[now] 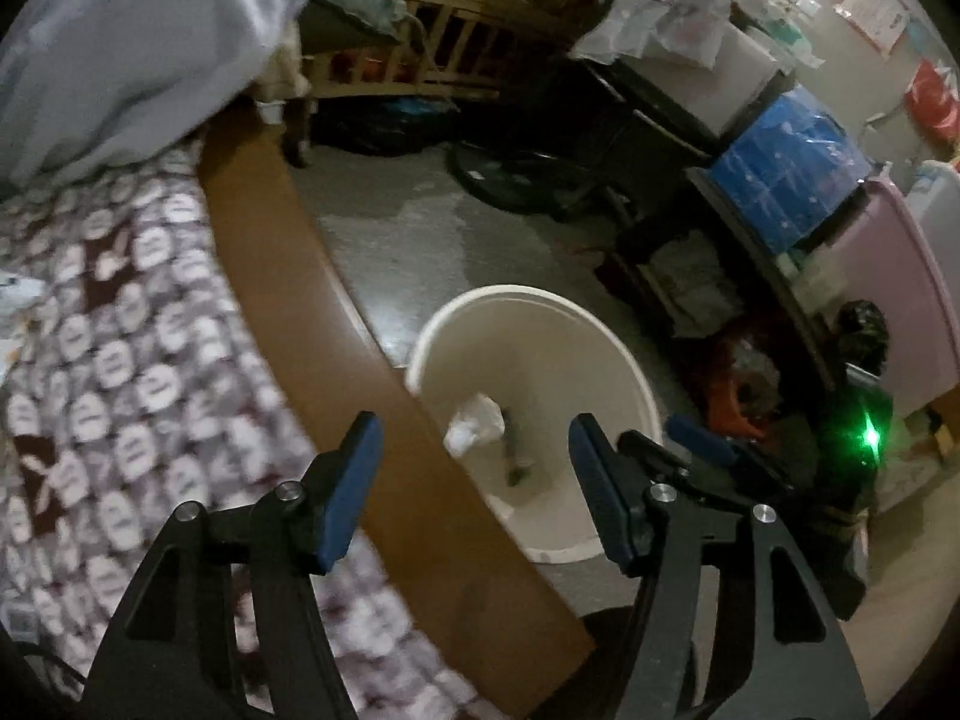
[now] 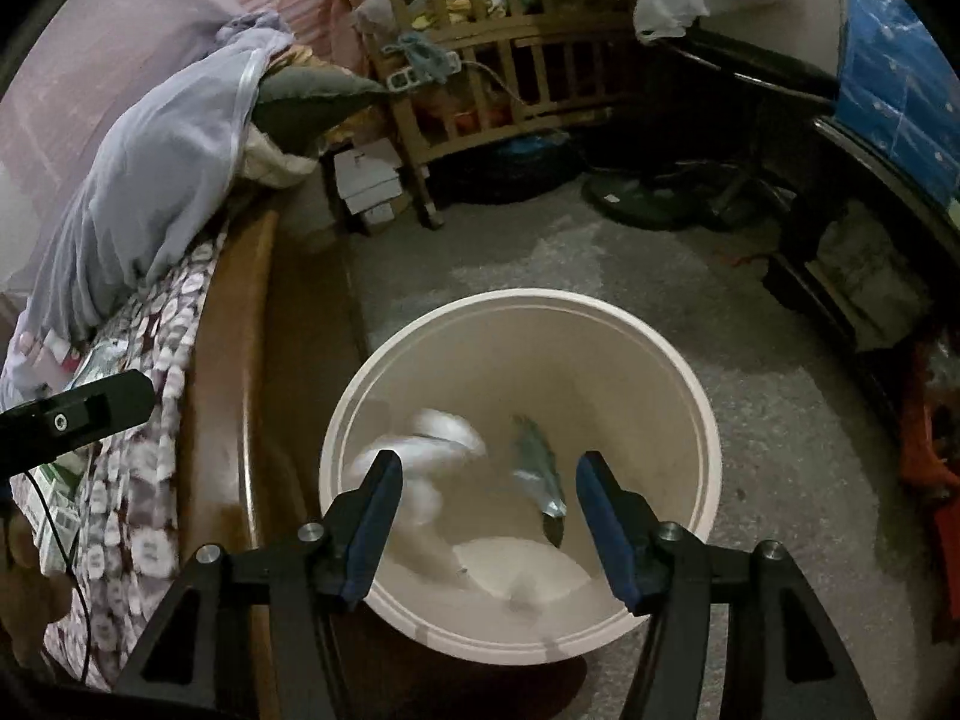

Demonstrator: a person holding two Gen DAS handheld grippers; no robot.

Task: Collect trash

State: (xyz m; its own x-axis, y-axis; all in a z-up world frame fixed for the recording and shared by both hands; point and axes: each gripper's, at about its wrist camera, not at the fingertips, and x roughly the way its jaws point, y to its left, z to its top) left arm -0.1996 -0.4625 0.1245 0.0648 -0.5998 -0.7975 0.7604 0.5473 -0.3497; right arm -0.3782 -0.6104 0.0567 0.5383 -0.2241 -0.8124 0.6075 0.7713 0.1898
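A cream round bin (image 2: 690,396) stands on the floor beside the bed; it also shows in the left wrist view (image 1: 624,360). Inside it are a white crumpled tissue (image 2: 432,450), blurred as if moving, and a grey-silver wrapper (image 2: 540,468). The left wrist view shows the same tissue (image 1: 474,423) and wrapper (image 1: 516,450). My right gripper (image 2: 489,519) is open and empty, right above the bin. My left gripper (image 1: 474,480) is open and empty over the bed's edge, left of the bin. The right gripper's fingers (image 1: 696,441) show beside the bin.
The bed has a patterned blanket (image 1: 120,330), a brown wooden side rail (image 1: 288,276) and a grey-blue cloth heap (image 2: 150,180). A wooden crib (image 2: 498,60) stands at the back. Dark shelving (image 1: 750,228) with a blue box (image 1: 786,174) lines the right. A fan base (image 2: 648,198) lies on the floor.
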